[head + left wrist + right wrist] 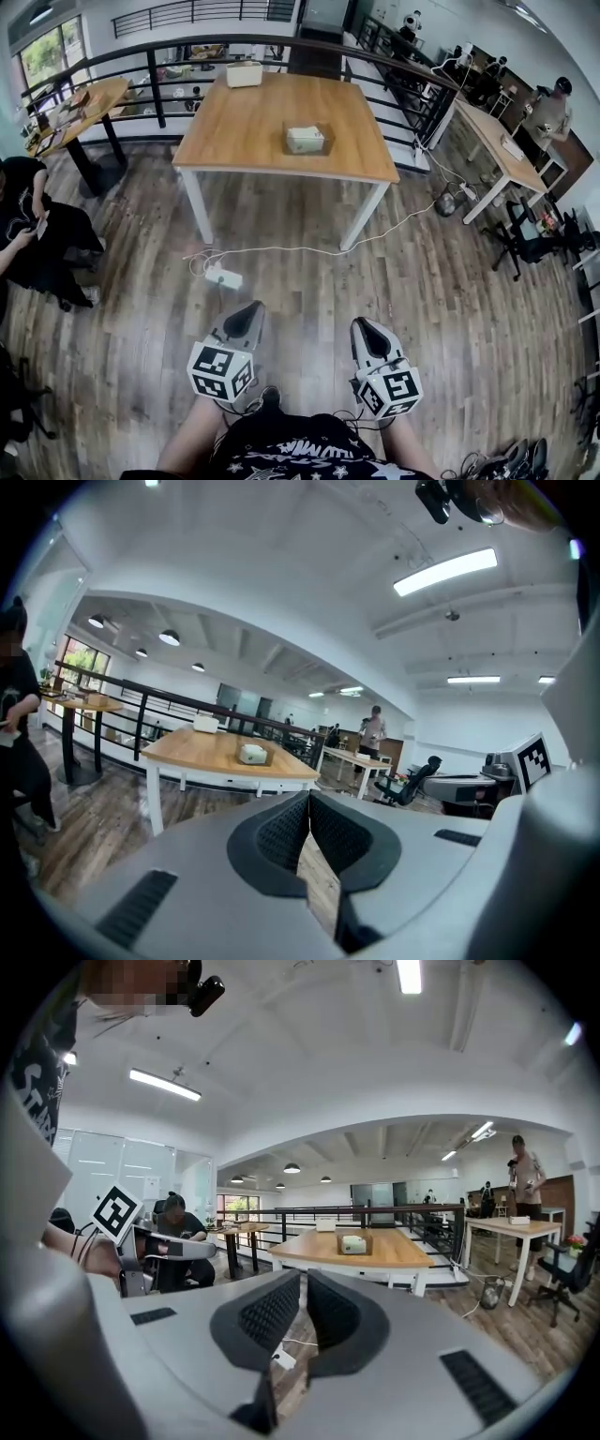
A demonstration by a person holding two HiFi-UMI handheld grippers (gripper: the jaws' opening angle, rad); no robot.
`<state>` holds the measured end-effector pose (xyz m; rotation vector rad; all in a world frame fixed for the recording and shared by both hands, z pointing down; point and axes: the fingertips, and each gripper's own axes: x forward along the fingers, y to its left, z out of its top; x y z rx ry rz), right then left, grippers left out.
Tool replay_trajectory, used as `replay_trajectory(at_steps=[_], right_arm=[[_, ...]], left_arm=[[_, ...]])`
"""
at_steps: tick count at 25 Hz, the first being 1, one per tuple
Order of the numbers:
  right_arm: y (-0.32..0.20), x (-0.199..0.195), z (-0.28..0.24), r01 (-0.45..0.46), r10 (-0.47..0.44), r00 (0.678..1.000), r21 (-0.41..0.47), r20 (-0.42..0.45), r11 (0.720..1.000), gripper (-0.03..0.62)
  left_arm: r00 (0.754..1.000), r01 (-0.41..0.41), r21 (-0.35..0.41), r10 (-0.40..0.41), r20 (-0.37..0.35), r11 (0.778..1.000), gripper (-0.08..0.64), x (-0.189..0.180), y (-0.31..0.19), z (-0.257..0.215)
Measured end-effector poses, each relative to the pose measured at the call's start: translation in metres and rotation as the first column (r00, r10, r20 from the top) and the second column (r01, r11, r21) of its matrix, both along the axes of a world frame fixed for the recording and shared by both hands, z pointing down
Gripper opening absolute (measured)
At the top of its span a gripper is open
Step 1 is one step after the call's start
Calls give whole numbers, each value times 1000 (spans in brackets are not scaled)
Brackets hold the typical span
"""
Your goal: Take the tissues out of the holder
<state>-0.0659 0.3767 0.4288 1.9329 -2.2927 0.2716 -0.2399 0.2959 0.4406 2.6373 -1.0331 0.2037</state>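
A wooden table (pixel 248 127) stands on the plank floor (pixel 309 319) with a white box (pixel 244 74) at its far edge, a white cable (pixel 309 248) trails past its legs to a power strip (pixel 223 277), and a person (pixel 33 234) sits at the left near the black railing (pixel 155 52).

The wooden bench (pixel 234 131) carries a tissue holder (pixel 307 139) near its middle and a white box (pixel 244 75) at its far edge.
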Motion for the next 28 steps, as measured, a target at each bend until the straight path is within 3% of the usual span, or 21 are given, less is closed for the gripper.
replay_trajectory(at_steps=[6, 14, 28], right_arm=[[-39, 10, -3, -28, 28, 1000, 8, -2, 1000, 32], [-105, 54, 17, -23, 23, 999, -13, 42, 1000, 32], [-271, 164, 8, 81, -82, 994, 12, 66, 997, 32]], left_arm=[[1000, 29, 0, -29, -4, 1000, 14, -14, -41, 0], [998, 41, -15, -40, 43, 999, 14, 17, -88, 15], [991, 104, 33, -106, 78, 994, 14, 130, -225, -5]])
